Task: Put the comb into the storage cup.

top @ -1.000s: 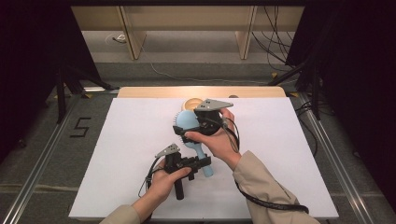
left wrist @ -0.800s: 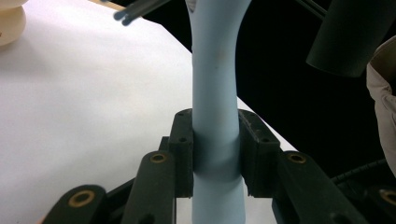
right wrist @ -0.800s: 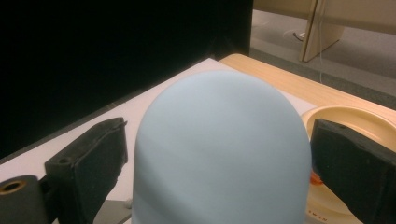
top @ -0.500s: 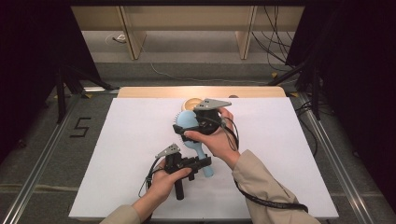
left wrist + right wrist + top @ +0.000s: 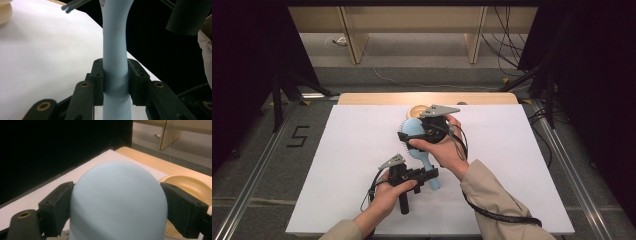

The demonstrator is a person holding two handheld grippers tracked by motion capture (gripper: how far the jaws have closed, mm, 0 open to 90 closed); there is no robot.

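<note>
two grippers share one object: a light blue hairbrush (image 5: 422, 150) held above the white table (image 5: 337, 165), roughly at its middle. the left gripper (image 5: 424, 176) is clamped on the handle near its free end; in the left gripper view both pads (image 5: 97, 82) press flat against the handle's sides, with the shaft running straight away between them toward the head. the right gripper (image 5: 409, 136) sits at the far end, and in the right gripper view its jaws stand on either side of the broad rounded head (image 5: 117, 202), the left pad touching the edge and the right pad at or just beside it, so it appears closed on the head, though firm contact on that side cannot be confirmed. the brush's long axis runs from near right to far left, handle toward the person, head toward the far edge, bristles showing at the head's left rim in the high view. a tan round dish (image 5: 418, 110) lies on the table just beyond the head, partly hidden by the right gripper. the left hand (image 5: 384, 200) is nearer the person; the right hand (image 5: 447, 150) is nearer the dish, so any move toward the dish would likely carry the head end first.
</note>
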